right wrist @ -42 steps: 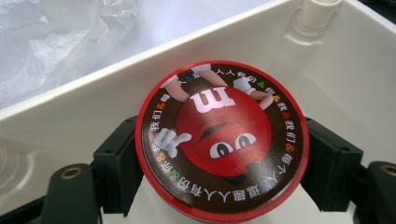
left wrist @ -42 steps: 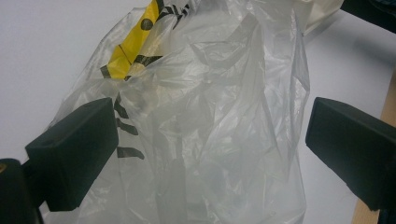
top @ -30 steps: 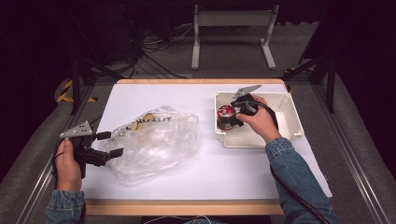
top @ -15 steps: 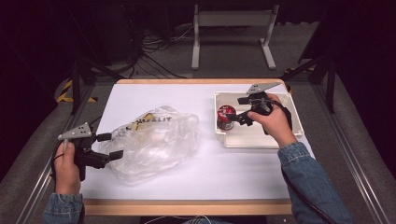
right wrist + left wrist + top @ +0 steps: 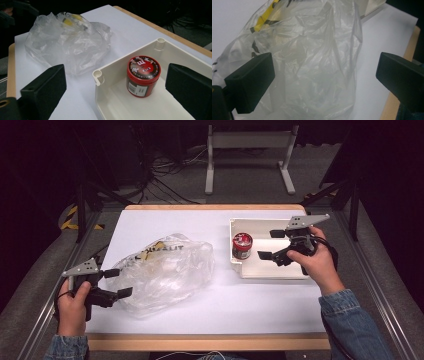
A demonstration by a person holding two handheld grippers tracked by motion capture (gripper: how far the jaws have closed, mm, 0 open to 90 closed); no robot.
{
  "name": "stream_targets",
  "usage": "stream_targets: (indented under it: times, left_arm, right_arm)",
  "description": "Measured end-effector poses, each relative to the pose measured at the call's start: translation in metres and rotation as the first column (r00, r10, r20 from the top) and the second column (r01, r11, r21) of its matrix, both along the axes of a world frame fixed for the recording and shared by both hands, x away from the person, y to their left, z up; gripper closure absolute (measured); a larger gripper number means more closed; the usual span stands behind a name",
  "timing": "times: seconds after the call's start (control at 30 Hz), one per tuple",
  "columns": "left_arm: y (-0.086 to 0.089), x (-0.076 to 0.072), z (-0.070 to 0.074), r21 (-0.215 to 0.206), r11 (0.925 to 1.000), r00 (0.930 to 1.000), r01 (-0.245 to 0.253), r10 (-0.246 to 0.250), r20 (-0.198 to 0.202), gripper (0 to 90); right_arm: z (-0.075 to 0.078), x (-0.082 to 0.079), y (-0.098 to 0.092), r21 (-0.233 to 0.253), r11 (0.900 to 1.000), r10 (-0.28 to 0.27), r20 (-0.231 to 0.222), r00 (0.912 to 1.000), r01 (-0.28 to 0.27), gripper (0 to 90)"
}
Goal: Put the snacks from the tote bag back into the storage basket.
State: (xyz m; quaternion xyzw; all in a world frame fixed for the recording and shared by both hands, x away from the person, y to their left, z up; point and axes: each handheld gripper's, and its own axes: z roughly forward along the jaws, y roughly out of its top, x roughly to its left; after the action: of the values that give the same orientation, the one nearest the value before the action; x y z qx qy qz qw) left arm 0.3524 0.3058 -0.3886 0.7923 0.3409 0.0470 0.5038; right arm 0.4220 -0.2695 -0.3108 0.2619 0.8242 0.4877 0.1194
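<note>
A crumpled clear plastic bag (image 5: 165,270) with yellow and black print lies on the white table top at centre left. My left gripper (image 5: 119,282) is open at the bag's left end, jaws on either side of the plastic (image 5: 319,75) without pinching it. A small red jar (image 5: 242,245) with a printed lid stands upright in the left end of a white tray (image 5: 280,270). My right gripper (image 5: 270,245) hovers open over the tray, a little to the right of the jar (image 5: 143,75), holding nothing.
The tray's near corner (image 5: 98,75) sits close to the bag (image 5: 67,42). A wooden edge (image 5: 210,341) borders the table at the front. Beyond the far edge stand a white metal frame (image 5: 247,150) and loose cables (image 5: 165,170) on the floor.
My right gripper has drawn back to the right, away from the red jar, which stays standing in the tray. The left gripper stays at the bag's end.
</note>
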Motion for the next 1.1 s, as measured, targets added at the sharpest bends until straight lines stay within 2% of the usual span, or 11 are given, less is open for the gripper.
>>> stream_targets:
  times: [0.07, 0.2, 0.3, 0.4, 0.47, 0.53, 0.63, 0.8, 0.97, 1.03, 1.1]
  left_arm:
    - [-0.003, -0.004, 0.001, -0.017, 0.9998, 0.9999, 0.008, -0.008, 0.007, 2.6]
    - [-0.007, -0.006, 0.000, -0.005, 0.9998, 0.9997, 0.021, -0.021, 0.009, 2.6]
    - [-0.011, -0.008, -0.001, 0.001, 0.9998, 0.9997, 0.021, -0.021, 0.011, 2.6]
    - [-0.014, -0.010, -0.004, 0.011, 0.9997, 0.9997, 0.021, -0.021, 0.014, 2.5]
    - [-0.015, -0.011, -0.007, 0.015, 0.9995, 0.9993, 0.027, -0.027, 0.025, 2.5]
    - [-0.017, -0.012, -0.012, 0.010, 0.9994, 0.9992, 0.033, -0.033, 0.024, 2.4]
    - [-0.018, -0.011, -0.019, 0.015, 0.9989, 0.9980, 0.045, -0.045, 0.044, 2.4]
    - [-0.018, -0.012, -0.027, 0.003, 0.9994, 0.9984, 0.034, -0.034, 0.045, 2.3]
    - [-0.022, -0.013, -0.036, 0.005, 0.9997, 0.9985, 0.022, -0.022, 0.050, 2.3]
    - [-0.023, -0.013, -0.037, 0.000, 0.9998, 0.9987, 0.021, -0.021, 0.046, 2.3]
    - [-0.022, -0.013, -0.038, -0.001, 0.9998, 0.9985, 0.019, -0.019, 0.052, 2.2]
  right_arm:
    - [-0.002, -0.011, -0.005, 0.013, 1.000, 0.010, 0.029, 0.9995, -0.010, 2.4]
    - [-0.006, -0.020, -0.010, 0.033, 0.999, 0.021, 0.047, 0.9987, -0.023, 1.9]
    - [-0.017, -0.032, -0.017, 0.065, 0.997, -0.037, 0.027, 0.9990, 0.035, 1.9]
    - [-0.021, -0.037, -0.020, 0.056, 0.998, -0.034, 0.036, 0.9988, 0.032, 2.0]
    - [-0.026, -0.042, -0.026, 0.018, 1.000, 0.012, 0.046, 0.9989, -0.013, 2.0]
    - [-0.030, -0.046, -0.030, 0.006, 1.000, 0.017, 0.041, 0.9990, -0.017, 2.3]
    - [-0.037, -0.052, -0.033, 0.015, 1.000, 0.005, 0.042, 0.9991, -0.006, 2.4]
    - [-0.048, -0.060, -0.036, 0.051, 0.999, -0.019, 0.049, 0.9986, 0.016, 2.7]
    - [-0.062, -0.066, -0.037, 0.089, 0.995, -0.055, 0.013, 0.9984, 0.053, 5.9]
    - [-0.070, -0.066, -0.036, 0.063, 0.996, -0.064, 0.030, 0.9975, 0.062, 5.9]
    - [-0.076, -0.067, -0.036, 0.066, 0.996, -0.068, 0.042, 0.9968, 0.065, 5.6]
